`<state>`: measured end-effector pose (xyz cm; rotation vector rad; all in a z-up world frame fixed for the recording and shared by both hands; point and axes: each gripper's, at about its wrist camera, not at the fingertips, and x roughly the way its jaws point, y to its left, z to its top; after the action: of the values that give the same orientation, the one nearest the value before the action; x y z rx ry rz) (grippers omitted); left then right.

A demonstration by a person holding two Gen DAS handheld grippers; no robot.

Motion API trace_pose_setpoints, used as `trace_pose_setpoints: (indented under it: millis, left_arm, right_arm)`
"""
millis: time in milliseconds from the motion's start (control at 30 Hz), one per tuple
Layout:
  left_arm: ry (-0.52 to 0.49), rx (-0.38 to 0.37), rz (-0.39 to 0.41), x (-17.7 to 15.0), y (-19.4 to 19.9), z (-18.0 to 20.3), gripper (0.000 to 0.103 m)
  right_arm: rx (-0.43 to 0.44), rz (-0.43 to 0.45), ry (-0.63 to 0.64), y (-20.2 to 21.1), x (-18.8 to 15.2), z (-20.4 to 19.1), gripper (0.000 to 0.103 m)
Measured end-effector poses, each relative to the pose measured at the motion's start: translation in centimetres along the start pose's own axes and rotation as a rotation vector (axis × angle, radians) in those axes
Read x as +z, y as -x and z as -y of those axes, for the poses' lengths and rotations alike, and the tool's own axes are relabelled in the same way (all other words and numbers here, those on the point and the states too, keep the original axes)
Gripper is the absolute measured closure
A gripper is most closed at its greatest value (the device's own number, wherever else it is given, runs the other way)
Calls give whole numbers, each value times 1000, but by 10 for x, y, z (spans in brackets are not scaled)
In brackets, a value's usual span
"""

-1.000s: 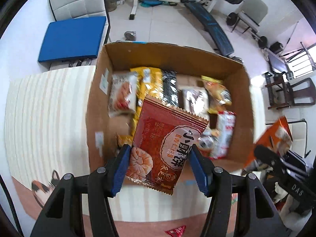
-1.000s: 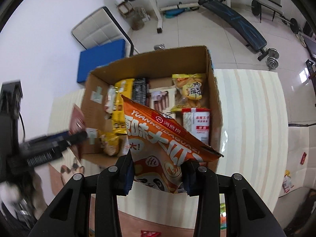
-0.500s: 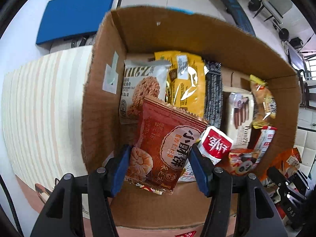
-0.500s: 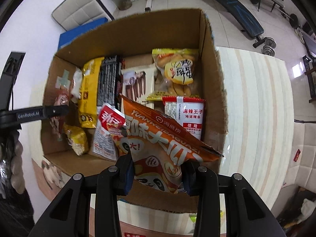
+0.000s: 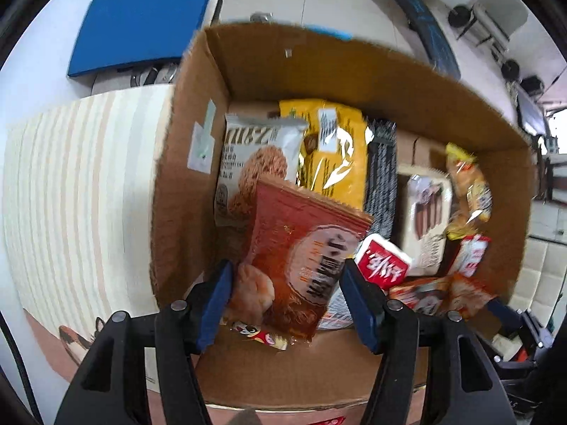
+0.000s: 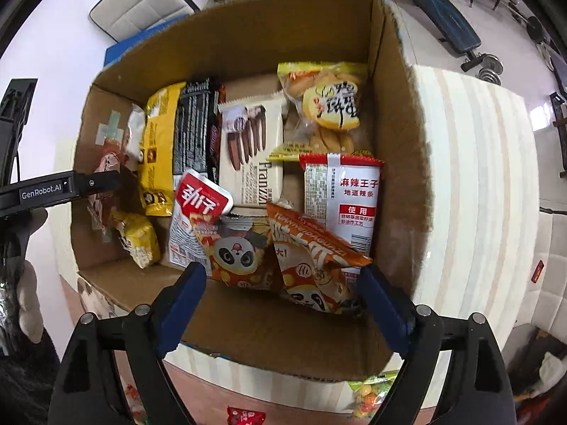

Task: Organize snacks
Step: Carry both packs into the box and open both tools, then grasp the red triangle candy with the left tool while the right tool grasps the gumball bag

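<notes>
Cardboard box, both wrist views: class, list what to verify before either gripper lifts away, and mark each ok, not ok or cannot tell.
1. Orange panda packet inside cardboard box: ok.
2. Right gripper jaws, just opening, clear of that packet: ok.
3. Red biscuit packet lowered into box: ok.
4. Left gripper jaws, opening slightly, free of it: cannot tell.
5. Red packet resting on the bottom: cannot tell.

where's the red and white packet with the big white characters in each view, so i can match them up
Left wrist: the red and white packet sits right of centre in the cardboard box, just right of the red-brown snack bag between the left gripper's fingers.
Right wrist: the packet lies left of centre, low in the box.
Shared landmark: the cream wafer pack beside it.
</notes>
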<state>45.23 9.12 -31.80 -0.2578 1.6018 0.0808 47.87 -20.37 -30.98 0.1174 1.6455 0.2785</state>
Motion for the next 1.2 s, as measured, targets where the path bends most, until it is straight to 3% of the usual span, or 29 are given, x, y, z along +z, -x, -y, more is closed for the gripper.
trace_pose_setpoints:
  millis: [67, 133, 333, 633, 967, 1200]
  left_arm:
    - [-1, -17, 17, -2, 7, 1, 36]
    - [-7, -37, 35, -6, 13, 2, 17]
    - [-21, -23, 66, -26, 23, 5, 10]
    - [-69, -14, 129, -64, 41, 15, 9]
    - [-113, 67, 286, -117, 78, 30, 9]
    - [-118, 69, 388, -149, 113, 39, 10]
  right_arm:
    - [2, 11, -1, 6, -1, -2, 11]
    - [-11, 26, 4, 12, -2, -6, 11]
    - [-42, 64, 15, 26, -8, -16, 8]
    - [-57, 130, 4, 42, -24, -23, 7]
    - [-86, 251, 1, 77, -58, -32, 7]
    - [-77, 328, 3, 106, -90, -36, 7]
